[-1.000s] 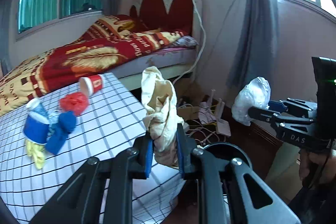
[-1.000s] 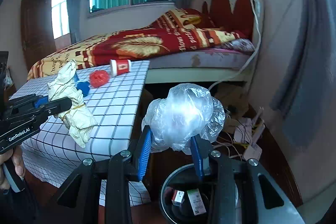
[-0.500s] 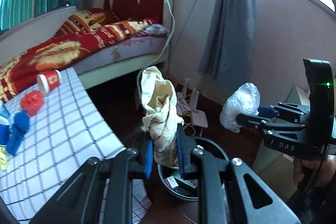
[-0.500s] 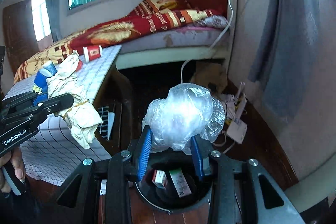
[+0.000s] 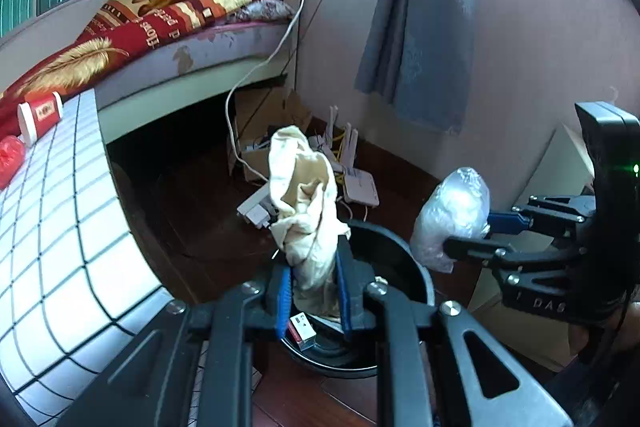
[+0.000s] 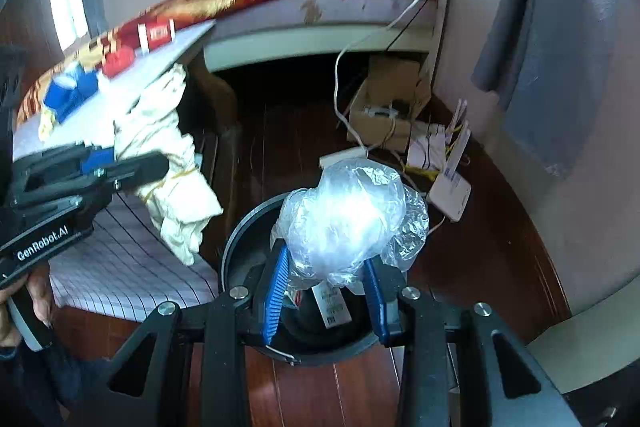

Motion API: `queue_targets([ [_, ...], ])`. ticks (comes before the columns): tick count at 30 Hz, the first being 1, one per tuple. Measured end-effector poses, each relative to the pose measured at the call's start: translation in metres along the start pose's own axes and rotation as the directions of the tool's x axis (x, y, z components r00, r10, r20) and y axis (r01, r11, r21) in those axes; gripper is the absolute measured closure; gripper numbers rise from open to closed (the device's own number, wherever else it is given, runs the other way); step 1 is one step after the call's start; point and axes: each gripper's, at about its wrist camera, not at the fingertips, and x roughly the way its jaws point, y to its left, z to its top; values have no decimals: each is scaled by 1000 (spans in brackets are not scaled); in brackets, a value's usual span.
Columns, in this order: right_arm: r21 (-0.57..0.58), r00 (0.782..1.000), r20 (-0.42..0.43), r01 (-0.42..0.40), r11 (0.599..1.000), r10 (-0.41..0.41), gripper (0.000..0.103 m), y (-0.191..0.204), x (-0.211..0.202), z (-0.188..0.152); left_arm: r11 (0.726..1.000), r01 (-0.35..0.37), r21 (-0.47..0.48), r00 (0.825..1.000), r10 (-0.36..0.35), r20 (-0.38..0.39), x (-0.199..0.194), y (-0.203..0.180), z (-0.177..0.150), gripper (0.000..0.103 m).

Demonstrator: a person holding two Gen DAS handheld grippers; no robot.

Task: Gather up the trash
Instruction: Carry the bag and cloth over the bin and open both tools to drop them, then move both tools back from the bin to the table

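Note:
My left gripper [image 5: 313, 293] is shut on a crumpled cream cloth [image 5: 305, 203] and holds it over the black round bin [image 5: 400, 255] on the floor. It also shows in the right wrist view [image 6: 132, 167], with the cloth [image 6: 172, 155] hanging from it. My right gripper [image 6: 325, 291] is shut on a crumpled clear plastic bag [image 6: 348, 219] above the same bin [image 6: 240, 239]. In the left wrist view the right gripper [image 5: 480, 235] holds the bag [image 5: 452, 211] at the bin's right rim. Small boxes lie inside the bin [image 5: 302, 327].
A table with a checked cloth [image 5: 52, 227] stands at left, carrying a red cup [image 5: 40, 115], red wrapper [image 5: 10, 155] and blue items [image 6: 68, 95]. A bed [image 5: 160, 27], a cardboard box [image 6: 384, 107], routers [image 6: 448, 183] and cables lie beyond the bin.
Both grippers have swung right and down from the table toward the bin. The bin now sits directly under both held items. Both grips are unchanged.

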Motion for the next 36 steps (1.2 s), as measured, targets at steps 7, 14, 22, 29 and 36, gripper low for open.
queue_targets([
  [7, -60, 993, -115, -13, 998, 6, 65, 0, 44, -20, 999, 33, 5, 996, -32, -83, 34, 0, -16, 82],
  [14, -121, 967, -238, 62, 991, -90, 22, -1, 84, -32, 1000, 18, 7, 983, -17, -183, 65, -2, -30, 24],
  [22, -64, 951, -244, 178, 982, -189, 0, -36, 84, -32, 996, -85, 31, 985, 89, -149, 61, -1, -36, 3],
  [29, -51, 961, -206, 178, 983, -185, 0, -35, 72, -23, 994, -107, 31, 985, 110, -133, 60, -4, -30, 3],
  [36, -40, 969, -174, 168, 985, -173, 0, -30, 60, -16, 992, -120, 34, 986, 123, -112, 47, -6, -24, 3],
])
